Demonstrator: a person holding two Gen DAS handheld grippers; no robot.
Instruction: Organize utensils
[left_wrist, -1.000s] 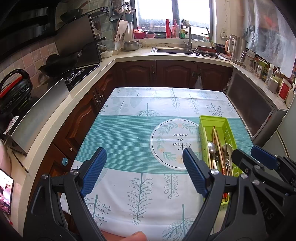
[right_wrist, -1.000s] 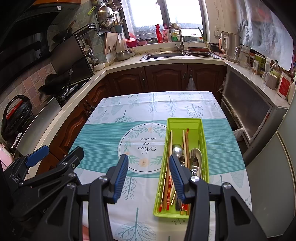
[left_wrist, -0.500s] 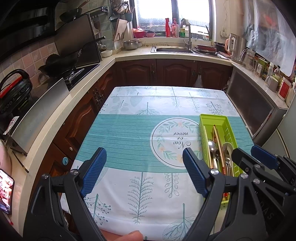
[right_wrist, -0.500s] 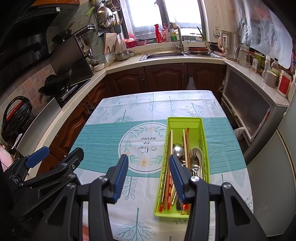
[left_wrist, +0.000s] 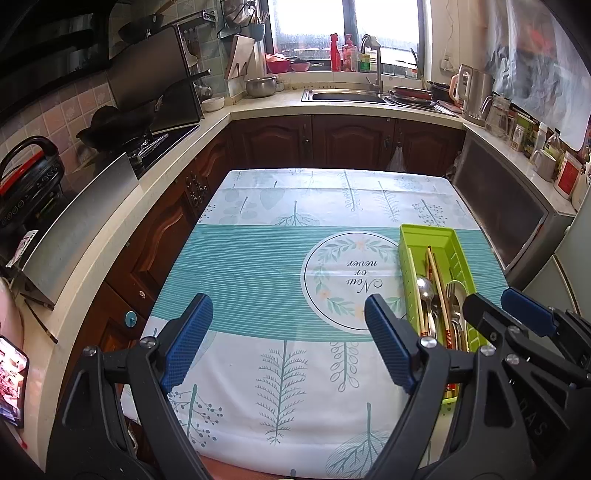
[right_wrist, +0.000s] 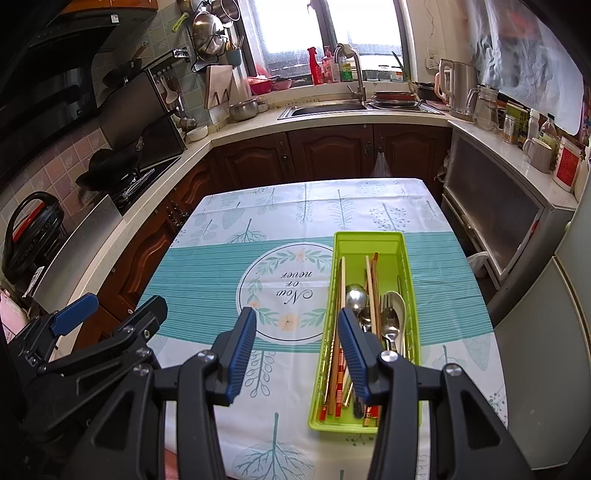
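Note:
A lime-green utensil tray (right_wrist: 369, 240) (left_wrist: 454, 243) sits on the right half of the table. In it lie metal spoons (right_wrist: 356, 297) (left_wrist: 424, 290), a fork (left_wrist: 451, 291) and several chopsticks (right_wrist: 375, 280). My right gripper (right_wrist: 297, 321) hovers open above the cloth just left of the tray's near end, nothing between its blue pads. My left gripper (left_wrist: 288, 314) hangs open and empty over the table's near middle. Each gripper shows at the edge of the other's view: the right gripper (left_wrist: 498, 302), and the left gripper (right_wrist: 118, 308).
The table wears a teal and white cloth (left_wrist: 258, 258) with a round printed emblem (right_wrist: 288, 291). Dark wood cabinets (left_wrist: 332, 144) and counters ring it, with a stove and wok (left_wrist: 122, 125) left, a sink (right_wrist: 325, 107) behind, and jars and a kettle (right_wrist: 458, 88) right.

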